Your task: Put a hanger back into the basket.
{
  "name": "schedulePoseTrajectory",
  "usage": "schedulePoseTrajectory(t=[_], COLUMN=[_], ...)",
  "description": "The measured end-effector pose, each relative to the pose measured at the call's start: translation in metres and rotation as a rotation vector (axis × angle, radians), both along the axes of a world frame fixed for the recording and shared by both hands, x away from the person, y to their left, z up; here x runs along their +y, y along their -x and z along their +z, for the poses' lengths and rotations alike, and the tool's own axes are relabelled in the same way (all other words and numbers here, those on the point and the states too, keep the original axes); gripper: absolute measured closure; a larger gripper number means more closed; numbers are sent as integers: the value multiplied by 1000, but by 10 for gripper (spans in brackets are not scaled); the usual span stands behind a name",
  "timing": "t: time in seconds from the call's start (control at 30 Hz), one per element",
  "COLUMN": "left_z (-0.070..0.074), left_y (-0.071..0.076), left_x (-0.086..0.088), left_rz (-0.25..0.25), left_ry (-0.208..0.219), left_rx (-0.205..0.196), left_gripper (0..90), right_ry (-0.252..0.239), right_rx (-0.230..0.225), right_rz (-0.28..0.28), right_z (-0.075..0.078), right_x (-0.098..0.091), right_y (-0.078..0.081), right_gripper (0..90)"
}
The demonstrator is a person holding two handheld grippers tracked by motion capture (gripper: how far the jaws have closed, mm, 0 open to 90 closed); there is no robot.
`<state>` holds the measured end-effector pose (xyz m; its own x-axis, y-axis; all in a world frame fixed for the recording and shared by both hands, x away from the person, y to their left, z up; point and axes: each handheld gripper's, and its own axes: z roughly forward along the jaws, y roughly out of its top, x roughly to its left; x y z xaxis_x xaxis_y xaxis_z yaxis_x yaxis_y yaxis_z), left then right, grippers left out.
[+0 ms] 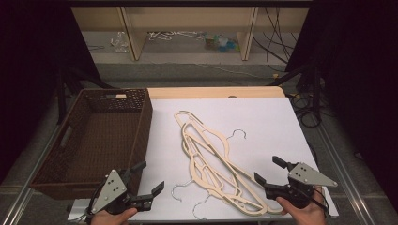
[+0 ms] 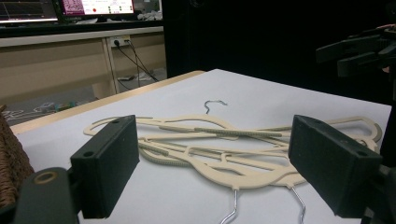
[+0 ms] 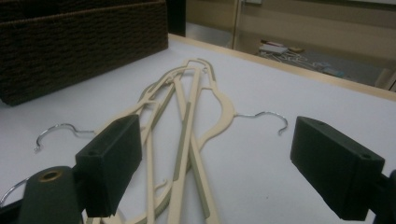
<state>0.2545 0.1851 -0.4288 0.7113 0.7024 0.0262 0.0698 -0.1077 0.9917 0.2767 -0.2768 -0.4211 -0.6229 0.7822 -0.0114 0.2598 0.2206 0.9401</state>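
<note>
From above, cream clothes hangers (image 1: 213,161) are lying tangled on the white table (image 1: 263,122) beside a wicker basket (image 1: 101,136). The left gripper (image 1: 149,180) and right gripper (image 1: 268,169) are hovering near them, jaws gaping wide, holding nothing. In each gripper view, the hangers (image 2: 219,149) (image 3: 187,135) are lying beyond empty jaws.

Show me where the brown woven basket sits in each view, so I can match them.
High view: basket at left, beside the white table.
Left gripper view: a sliver of basket at the left edge.
Right gripper view: basket fills the upper left.
Shared landmark: cream hangers.
</note>
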Motion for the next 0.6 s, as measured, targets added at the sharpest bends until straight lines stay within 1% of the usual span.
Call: schedulePoseTrajectory(t=[0.03, 0.1, 0.17, 0.2, 0.27, 0.3, 0.37, 0.4, 0.43, 0.47, 0.5, 0.53, 0.57, 0.6], left_z=[0, 0, 0, 0, 0, -1, -1, -1, -1, -1, -1, -2, -1, -1], left_y=[0, 0, 0, 0, 0, 0, 0, 0, 0, 0, -1, -1, 0, 0], left_x=[0, 0, 0, -1, -1, -1, -1, -1, -1, -1, -2, -2, -2, -2], left_rz=[-1, -2, -1, -3, -4, -3, -1, -2, -2, -2, -7, -8, -4, -4], left_ry=[-4, -5, -1, 1, -1, -2, -3, -3, -3, -3, 9, 11, -9, -9], left_rx=[-3, -1, 1, 2, 2, 2, 0, 2, 2, 2, 3, 4, 2, 2], left_gripper=[161, 161, 162, 161, 162, 162, 162, 162, 162, 162, 162, 162, 162, 162], right_ry=[6, 22, 26, 30, 42, 48, 59, 63, 69, 69, 80, 81, 90, 90], right_rx=[-3, 19, 23, 28, 21, 46, 57, 46, 66, 66, 76, 93, 98, 98], right_rz=[-2, 9, 15, 9, 18, 18, 21, 33, 36, 36, 36, 34, 36, 36], right_z=[-1, 0, 0, 0, -1, -1, -1, -2, -2, -2, -2, -3, -3, -3], right_x=[1, 2, 2, 3, 3, 3, 3, 4, 4, 4, 5, 6, 6, 6], right_y=[0, 0, 0, 0, -2, -1, -2, -3, -3, -3, -4, -3, -4, -4], right_gripper=[178, 181, 181, 182, 185, 186, 200, 214, 216, 216, 217, 218, 225, 225])
